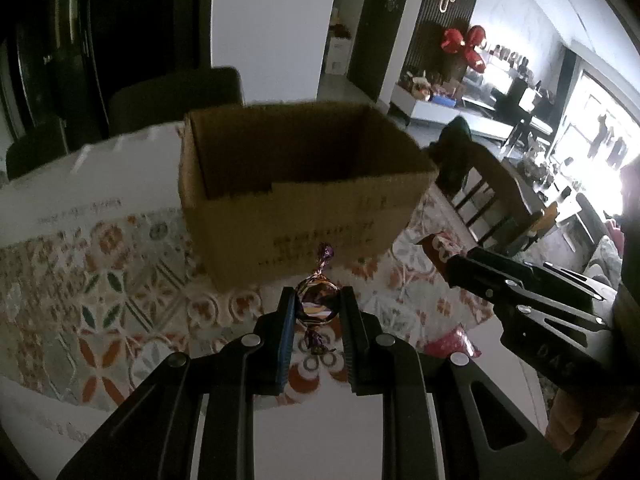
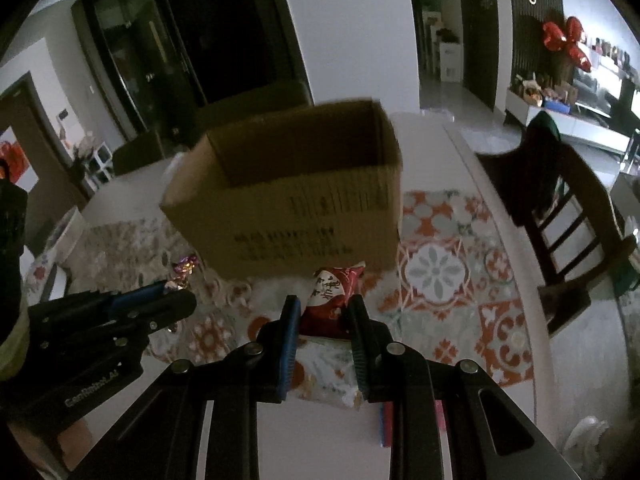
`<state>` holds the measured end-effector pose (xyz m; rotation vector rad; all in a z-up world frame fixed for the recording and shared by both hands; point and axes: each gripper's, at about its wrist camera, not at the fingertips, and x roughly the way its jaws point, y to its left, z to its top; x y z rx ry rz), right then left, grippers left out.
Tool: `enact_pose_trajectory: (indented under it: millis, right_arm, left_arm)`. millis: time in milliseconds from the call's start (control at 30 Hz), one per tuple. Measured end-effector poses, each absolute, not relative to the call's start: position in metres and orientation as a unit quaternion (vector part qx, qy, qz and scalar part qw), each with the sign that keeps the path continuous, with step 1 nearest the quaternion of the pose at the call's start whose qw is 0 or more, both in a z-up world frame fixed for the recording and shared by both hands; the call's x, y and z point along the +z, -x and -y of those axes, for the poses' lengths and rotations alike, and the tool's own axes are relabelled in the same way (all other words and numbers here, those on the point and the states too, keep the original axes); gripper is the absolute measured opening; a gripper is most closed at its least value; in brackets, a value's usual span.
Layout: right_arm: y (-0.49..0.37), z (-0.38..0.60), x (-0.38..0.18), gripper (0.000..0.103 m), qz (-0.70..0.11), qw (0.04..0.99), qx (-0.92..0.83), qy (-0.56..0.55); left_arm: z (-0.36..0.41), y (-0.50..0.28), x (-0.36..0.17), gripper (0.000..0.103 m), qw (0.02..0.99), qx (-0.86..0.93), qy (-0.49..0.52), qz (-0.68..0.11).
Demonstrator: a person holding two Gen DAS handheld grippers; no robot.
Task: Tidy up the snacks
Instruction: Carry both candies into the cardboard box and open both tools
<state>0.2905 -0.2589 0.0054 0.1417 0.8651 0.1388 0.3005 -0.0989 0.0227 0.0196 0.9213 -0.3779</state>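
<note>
Both grippers are loaded and positioned on the near side of the open cardboard box [image 1: 296, 184], which stands on the patterned tablecloth [image 1: 100, 280] at the far middle of the table. The left gripper [image 1: 316, 304] is clamped on a round candy in a purple and gold twist wrapper [image 1: 317, 300], held between its two fingers with the twisted ends projecting far and near. The right gripper [image 2: 326, 308] is clamped on a red snack packet [image 2: 334, 296], whose far end projects beyond the fingertips toward the box wall. In each view the other gripper appears alongside, level with it and just short of the box. The visible part of the box interior shows no snacks; the floor of the box is largely hidden by the near wall, so its contents cannot be confirmed. Judged progress: two items are picked up, neither is deposited. At least one further item, a pink packet [image 1: 450, 342], lies on the table near the right gripper. Remaining work appears to be: carry both held items over the box rim, release them, then collect what is left on the table.
</note>
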Motion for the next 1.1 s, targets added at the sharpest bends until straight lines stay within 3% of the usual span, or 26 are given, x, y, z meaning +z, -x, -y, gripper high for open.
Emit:
enact_pose_trajectory:
  millis: [533,1100]
  right_arm:
    - [-0.327,0.250,0.063,0.025,-0.361,0.927,0.078,-0.063]
    - [-0.404,0.253,0.053,0.025,-0.382,0.918,0.086,-0.066]
  left_arm:
    - [0.093,-0.340,0.070,0.022,0.897,-0.181,-0.008,-0.404]
    - [0.102,-0.417,0.061,0.022,0.891,-0.160,-0.017,-0.425]
